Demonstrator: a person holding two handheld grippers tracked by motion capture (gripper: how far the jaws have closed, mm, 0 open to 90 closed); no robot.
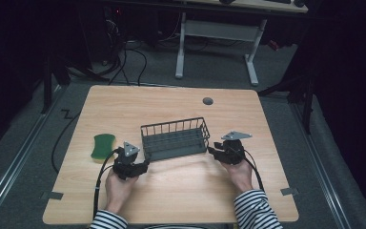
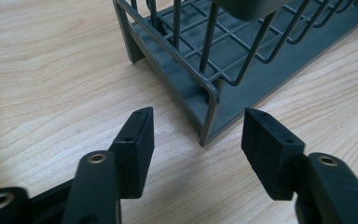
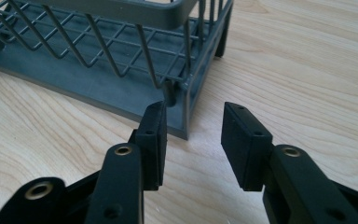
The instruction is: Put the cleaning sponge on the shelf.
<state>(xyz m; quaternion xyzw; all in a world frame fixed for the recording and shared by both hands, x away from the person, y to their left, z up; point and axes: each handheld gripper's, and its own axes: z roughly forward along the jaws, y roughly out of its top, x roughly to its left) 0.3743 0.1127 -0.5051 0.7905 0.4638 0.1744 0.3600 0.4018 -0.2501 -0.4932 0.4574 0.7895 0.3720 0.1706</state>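
Wire rack (image 1: 175, 139), dark grey, sits upright near the middle of the wooden worktop (image 1: 171, 191), and we place everything else by it. Left of the rack and a little apart from it lies a green and yellow sponge (image 1: 103, 147), flat on the wood. Nearer, our left gripper (image 1: 143, 166) sits just off the rack's near left corner; in the left gripper view its fingers (image 2: 135, 149) stand spread apart with nothing between them, and the corner post of the rack (image 2: 209, 116) rises just ahead of the gap, not touched. On the rack's right side our right gripper (image 1: 213, 150) faces the near right corner. In the right gripper view its fingers (image 3: 244, 144) are likewise parted and empty, the rack (image 3: 121, 60) corner standing just in front of them. Beyond the rack, towards the far edge, a small grey round cap (image 1: 208, 101) is set into the worktop.
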